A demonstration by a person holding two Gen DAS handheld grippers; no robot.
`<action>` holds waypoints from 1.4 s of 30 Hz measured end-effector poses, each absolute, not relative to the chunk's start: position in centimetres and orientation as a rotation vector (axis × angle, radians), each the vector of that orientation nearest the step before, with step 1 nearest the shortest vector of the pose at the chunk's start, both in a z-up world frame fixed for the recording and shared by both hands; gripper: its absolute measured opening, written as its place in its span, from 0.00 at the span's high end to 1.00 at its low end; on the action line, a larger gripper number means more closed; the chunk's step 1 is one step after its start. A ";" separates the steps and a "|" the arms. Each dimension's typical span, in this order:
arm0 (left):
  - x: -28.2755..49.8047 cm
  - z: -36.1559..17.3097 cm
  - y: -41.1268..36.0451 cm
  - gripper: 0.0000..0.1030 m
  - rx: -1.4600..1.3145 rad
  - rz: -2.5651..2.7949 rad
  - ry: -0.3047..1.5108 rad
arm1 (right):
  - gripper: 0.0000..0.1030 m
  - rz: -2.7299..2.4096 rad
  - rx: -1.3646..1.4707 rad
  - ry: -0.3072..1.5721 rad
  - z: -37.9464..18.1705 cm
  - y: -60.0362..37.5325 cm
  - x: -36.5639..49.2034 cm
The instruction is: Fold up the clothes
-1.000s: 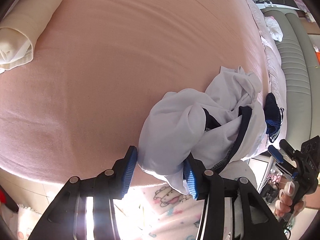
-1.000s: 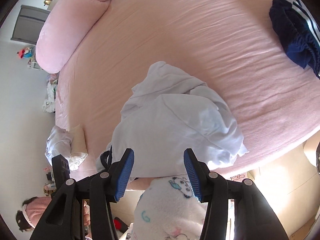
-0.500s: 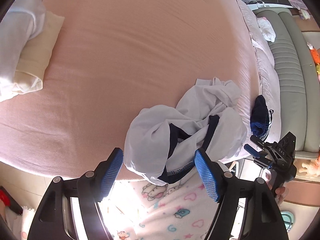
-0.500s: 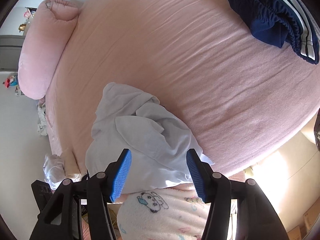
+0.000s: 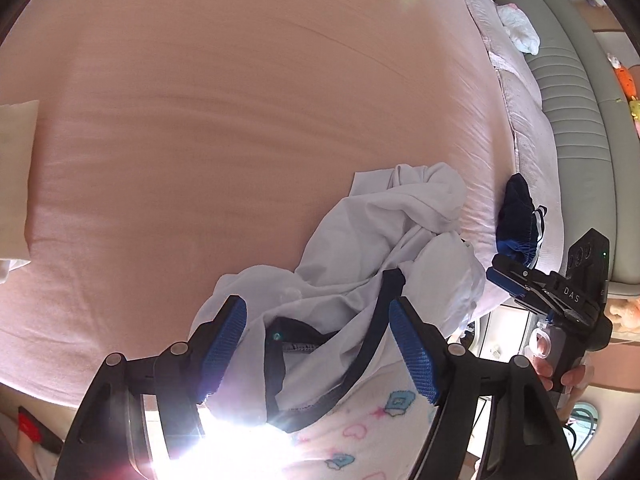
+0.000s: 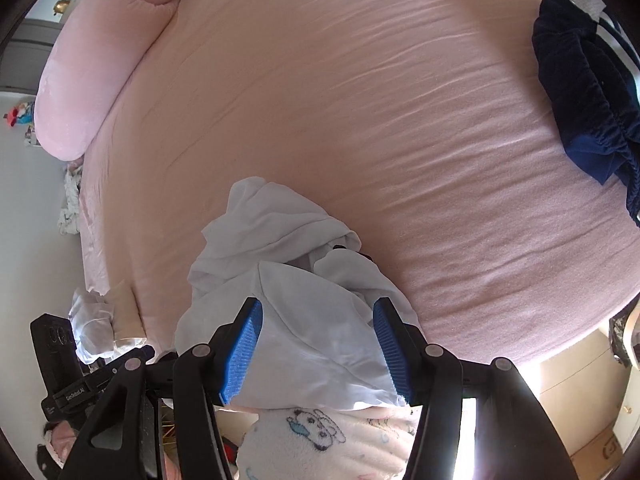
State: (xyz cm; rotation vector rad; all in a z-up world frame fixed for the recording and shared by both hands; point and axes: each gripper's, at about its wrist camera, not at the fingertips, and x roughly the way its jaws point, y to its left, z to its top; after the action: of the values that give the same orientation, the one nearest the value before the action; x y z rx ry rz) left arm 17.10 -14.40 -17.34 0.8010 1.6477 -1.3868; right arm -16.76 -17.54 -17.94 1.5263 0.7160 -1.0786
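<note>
Left gripper: jaws just opened wide, hovering over the shirt; I grip nothing.
Right gripper: half open around cloth, pads seemingly not pinching.
Next: I'd pinch the navy collar edges and spread flat on the bed.

A bed under a pink sheet carries everything. A crumpled white garment with dark trim lies at its near edge, just ahead of the right claw. Navy shorts lie well off to that claw's right, a pink pillow far to its upper left, and folded pale cloths to its left.
</note>
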 end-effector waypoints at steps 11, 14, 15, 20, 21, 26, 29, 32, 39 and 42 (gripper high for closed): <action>14.4 -19.9 -17.6 0.29 0.915 -1.405 1.662 | 0.44 -1.054 1.474 0.827 -18.5 -22.7 -13.0; 14.1 -20.2 -18.5 0.29 0.908 -1.408 1.664 | 0.44 -1.046 1.459 0.846 -18.7 -23.9 -12.1; 14.2 -20.3 -18.8 0.29 0.903 -1.405 1.666 | 0.44 -1.044 1.455 0.855 -18.8 -24.3 -11.7; 13.8 -21.2 -20.2 0.29 0.919 -1.402 1.635 | 0.44 -1.034 1.492 0.863 -19.5 -25.7 -10.6; 13.7 -21.5 -20.4 0.29 0.924 -1.393 1.638 | 0.44 -1.027 1.506 0.850 -19.6 -25.7 -10.5; 13.5 -22.7 -20.8 0.29 0.858 -1.392 1.712 | 0.44 -1.047 1.566 0.843 -20.1 -26.4 -10.0; 13.3 -23.1 -20.6 0.29 0.802 -1.411 1.752 | 0.44 -1.039 1.569 0.862 -20.3 -27.0 -9.0; 13.5 -23.9 -20.3 0.30 0.692 -1.433 1.863 | 0.44 -1.012 1.582 0.898 -21.1 -27.4 -8.0; 13.8 -23.8 -18.8 0.36 0.575 -1.447 1.848 | 0.45 -0.987 1.575 0.836 -23.4 -26.1 -7.3; 14.1 -23.8 -18.5 0.43 0.535 -1.436 1.870 | 0.48 -0.978 1.560 0.791 -23.4 -25.5 -7.7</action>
State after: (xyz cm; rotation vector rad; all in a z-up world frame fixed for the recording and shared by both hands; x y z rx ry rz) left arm 14.06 -18.49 -23.76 0.5354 1.8701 -1.4356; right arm -7.67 -25.53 -23.36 1.5597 0.7910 -0.9785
